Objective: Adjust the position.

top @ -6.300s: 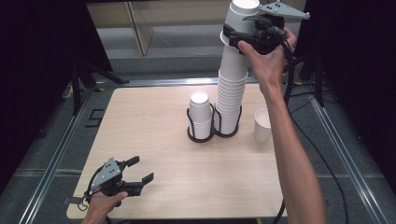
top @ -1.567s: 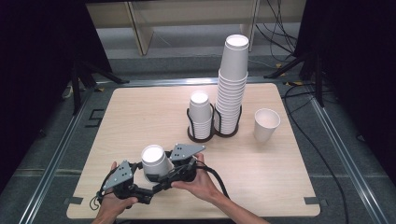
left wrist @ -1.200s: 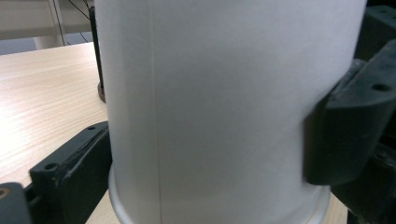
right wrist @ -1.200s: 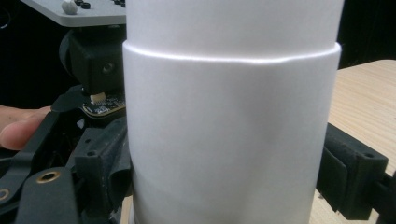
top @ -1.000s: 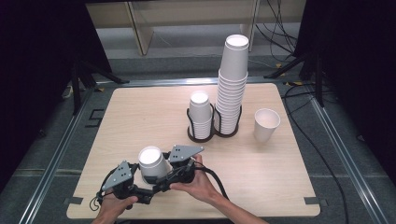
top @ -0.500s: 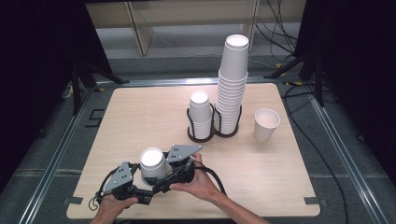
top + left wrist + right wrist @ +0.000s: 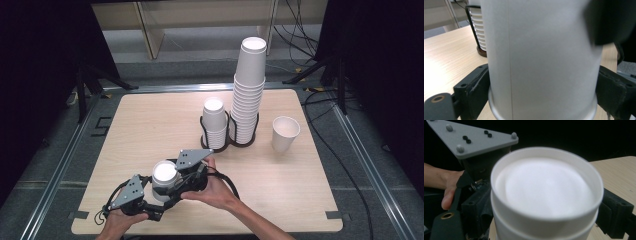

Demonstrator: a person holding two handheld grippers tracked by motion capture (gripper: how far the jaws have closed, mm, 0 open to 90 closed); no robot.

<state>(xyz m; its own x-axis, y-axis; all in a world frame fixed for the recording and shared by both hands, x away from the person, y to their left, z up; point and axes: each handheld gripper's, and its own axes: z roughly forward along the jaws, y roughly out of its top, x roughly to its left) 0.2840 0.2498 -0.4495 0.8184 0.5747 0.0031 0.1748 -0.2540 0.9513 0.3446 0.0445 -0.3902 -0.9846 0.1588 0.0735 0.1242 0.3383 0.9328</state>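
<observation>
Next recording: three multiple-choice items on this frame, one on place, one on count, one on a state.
1. Where is the upright white paper cup?
A. right of the black wire rack
B. inside the rack
C. on the floor

2. How many cup stacks stand in the black wire rack?
A. one
B. two
C. four

3. The small stack of upside-down white cups is
A. lying free
B. crushed
C. between both claws

A: it stands alone right of the rack.
B: a short and a tall stack.
C: left claw and right claw flank it.
</observation>
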